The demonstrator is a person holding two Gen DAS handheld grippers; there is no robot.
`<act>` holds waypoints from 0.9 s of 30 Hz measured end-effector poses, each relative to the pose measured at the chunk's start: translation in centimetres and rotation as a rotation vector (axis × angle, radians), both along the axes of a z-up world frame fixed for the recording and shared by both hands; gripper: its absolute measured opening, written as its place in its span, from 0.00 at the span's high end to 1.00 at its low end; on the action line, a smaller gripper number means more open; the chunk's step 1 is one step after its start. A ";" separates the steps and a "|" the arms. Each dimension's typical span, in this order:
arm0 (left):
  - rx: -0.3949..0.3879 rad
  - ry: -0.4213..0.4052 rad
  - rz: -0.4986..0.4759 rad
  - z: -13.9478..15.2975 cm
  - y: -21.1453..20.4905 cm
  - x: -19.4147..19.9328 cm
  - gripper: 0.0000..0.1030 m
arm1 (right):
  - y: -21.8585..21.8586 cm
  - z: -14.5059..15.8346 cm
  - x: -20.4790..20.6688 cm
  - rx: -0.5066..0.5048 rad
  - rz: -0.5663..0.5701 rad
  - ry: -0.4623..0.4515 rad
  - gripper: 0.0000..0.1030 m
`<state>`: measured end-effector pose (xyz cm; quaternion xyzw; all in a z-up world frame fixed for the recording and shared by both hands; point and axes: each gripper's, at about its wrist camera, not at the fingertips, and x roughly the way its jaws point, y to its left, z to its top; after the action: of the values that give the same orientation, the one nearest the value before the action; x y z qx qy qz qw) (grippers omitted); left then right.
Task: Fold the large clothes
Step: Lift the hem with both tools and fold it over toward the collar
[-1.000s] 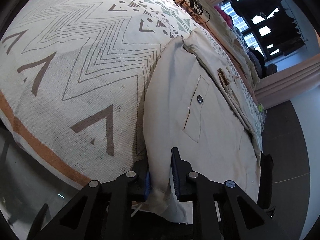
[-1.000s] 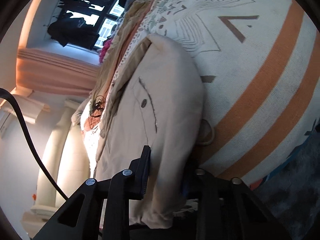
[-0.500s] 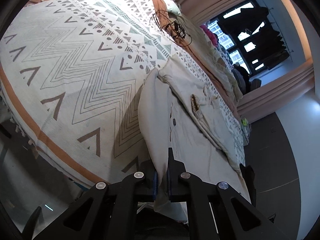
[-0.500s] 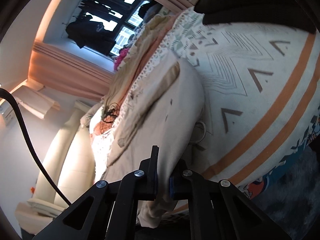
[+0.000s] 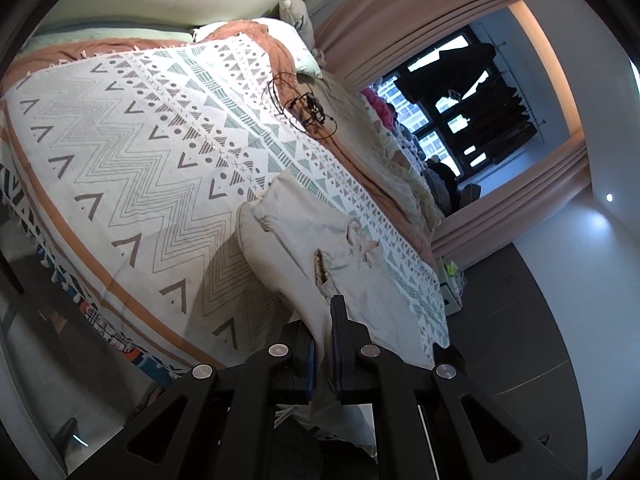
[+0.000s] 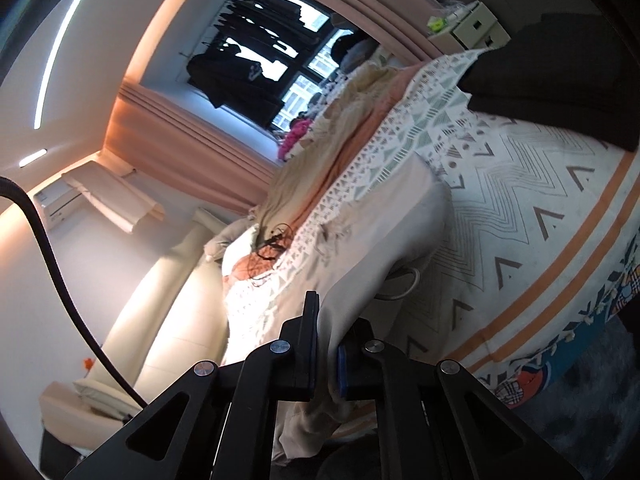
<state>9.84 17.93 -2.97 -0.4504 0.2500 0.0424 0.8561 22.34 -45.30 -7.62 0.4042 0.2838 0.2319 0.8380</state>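
Observation:
A large beige garment (image 5: 316,236) lies on the patterned bedspread (image 5: 132,168), with its near end lifted off the bed. My left gripper (image 5: 323,344) is shut on one near edge of the cloth. My right gripper (image 6: 329,340) is shut on another near edge of the same beige garment (image 6: 384,232), which hangs taut from the bed up to the jaws. The far end of the garment still rests on the bedspread (image 6: 520,216). The cloth edge droops below both grippers.
A tangle of black cable (image 5: 306,106) lies on the bed past the garment. Pillows (image 5: 288,40) sit at the head. A pile of clothes (image 6: 320,148) lies along the window side. A dark folded item (image 6: 560,76) lies on the bed corner.
Both grippers have pulled back and up from the bed, still clamped on the garment. The near end has lifted and far more of the bed and room shows.

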 end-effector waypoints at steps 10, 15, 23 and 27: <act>0.008 -0.103 0.014 4.6 -0.6 -4.7 0.94 | -0.1 5.2 -4.3 0.019 0.019 -0.112 0.92; 0.007 -0.108 0.018 5.4 -0.3 -4.2 0.94 | -0.1 6.3 -4.8 0.021 0.020 -0.138 0.92; -0.001 -0.083 0.036 6.3 1.3 1.0 0.94 | -0.1 7.1 -0.9 0.018 -0.010 -0.106 0.92; 0.006 -0.072 0.034 7.2 2.1 4.4 0.94 | 0.3 7.9 2.3 0.025 -0.035 -0.094 0.92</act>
<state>14.25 19.99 4.20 -0.4531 0.2114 0.0416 0.8650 24.61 -45.01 0.30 0.4082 0.2341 0.2394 0.8493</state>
